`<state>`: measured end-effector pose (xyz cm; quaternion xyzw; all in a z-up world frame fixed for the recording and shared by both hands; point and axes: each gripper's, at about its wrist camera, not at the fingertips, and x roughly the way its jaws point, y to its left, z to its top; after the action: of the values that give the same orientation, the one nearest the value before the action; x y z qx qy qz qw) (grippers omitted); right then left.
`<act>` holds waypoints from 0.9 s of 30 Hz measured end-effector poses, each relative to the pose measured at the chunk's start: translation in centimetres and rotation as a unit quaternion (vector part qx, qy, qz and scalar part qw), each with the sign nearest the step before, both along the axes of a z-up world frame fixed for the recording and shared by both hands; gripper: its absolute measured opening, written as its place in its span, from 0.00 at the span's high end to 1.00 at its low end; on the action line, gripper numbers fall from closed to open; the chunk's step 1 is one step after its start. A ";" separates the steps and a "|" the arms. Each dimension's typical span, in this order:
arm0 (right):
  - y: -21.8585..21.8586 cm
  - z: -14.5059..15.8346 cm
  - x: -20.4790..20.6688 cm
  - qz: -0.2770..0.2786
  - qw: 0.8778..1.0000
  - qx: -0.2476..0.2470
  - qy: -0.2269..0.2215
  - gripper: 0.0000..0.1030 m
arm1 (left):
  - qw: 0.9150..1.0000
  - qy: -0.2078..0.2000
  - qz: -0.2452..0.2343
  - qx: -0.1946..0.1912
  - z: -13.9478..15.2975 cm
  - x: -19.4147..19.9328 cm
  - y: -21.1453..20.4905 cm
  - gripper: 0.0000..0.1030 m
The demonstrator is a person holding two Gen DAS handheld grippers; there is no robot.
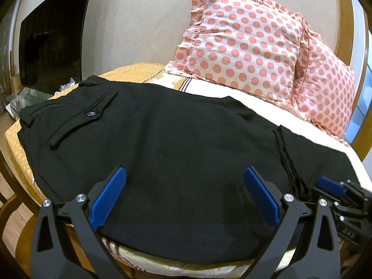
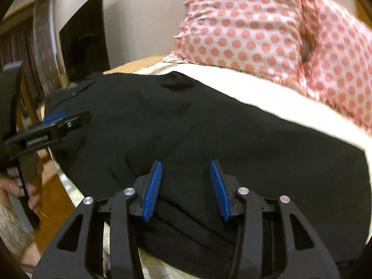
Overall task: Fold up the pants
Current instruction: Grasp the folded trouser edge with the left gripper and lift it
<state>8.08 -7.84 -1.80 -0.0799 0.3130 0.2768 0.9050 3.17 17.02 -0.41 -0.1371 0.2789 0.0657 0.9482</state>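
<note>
i see the pants [image 1: 162, 134] lying along the bed's [image 1: 23, 158] near edge, legs seemingly stacked lengthwise. left gripper [image 1: 183, 200] gapes wide, right gripper [image 2: 186, 190] sits parted, both gripping nothing. crosswise folds remain, i judge.

Bedroom surroundings, non-task items only.
Two polka-dot pillows [image 1: 241, 46] against wall; bed [image 1: 144, 69] with yellow patterned sheet; dark television [image 1: 48, 48] at left.

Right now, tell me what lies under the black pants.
The black pants lie on the bed. A yellow patterned cover shows past the waistband, a pale sheet toward the polka-dot pillows. What lies directly beneath the cloth is covered.
</note>
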 end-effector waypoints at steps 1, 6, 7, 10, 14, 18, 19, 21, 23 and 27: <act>0.1 0.1 -0.4 0.002 1.000 -0.002 -0.003 0.55 | 1.000 -0.004 0.000 -0.011 0.2 -0.3 0.2 0.02; 0.2 0.1 -0.7 0.021 1.000 -0.014 -0.013 0.55 | 0.994 -0.045 0.063 -0.079 2.1 -3.2 5.1 0.02; 0.2 0.1 -0.8 0.026 1.000 -0.013 -0.013 0.55 | 0.991 -0.052 0.078 -0.091 2.3 -3.8 6.3 0.02; 0.0 0.0 -1.1 0.038 0.999 -0.007 -0.010 0.54 | 0.981 -0.059 0.131 -0.127 2.5 -5.5 10.5 0.03; -0.2 0.0 -0.8 0.036 0.999 0.003 -0.005 0.54 | 0.970 -0.064 0.159 -0.171 2.6 -6.7 14.0 0.04; -0.2 0.1 -0.8 0.036 0.999 0.002 -0.007 0.53 | 0.960 -0.050 0.171 -0.218 2.2 -6.5 16.6 0.09; -0.2 0.0 -0.8 0.036 0.999 0.002 -0.007 0.53 | 0.956 -0.046 0.169 -0.235 1.9 -6.3 17.1 0.09; -0.2 0.0 -0.8 0.035 0.999 0.002 -0.008 0.53 | 0.951 -0.038 0.164 -0.259 1.3 -6.0 17.8 0.14; -0.2 0.0 -0.8 0.035 0.999 0.001 -0.009 0.53 | 0.948 -0.027 0.163 -0.270 0.9 -5.7 18.2 0.16; -0.2 0.0 -0.8 0.033 0.999 0.001 -0.010 0.52 | 0.943 -0.016 0.152 -0.295 0.1 -5.2 18.2 0.16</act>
<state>7.26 -7.99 -1.79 -0.0920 0.3010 0.3065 0.8983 -2.02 35.18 -0.28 -0.4530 0.2465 0.1219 0.8480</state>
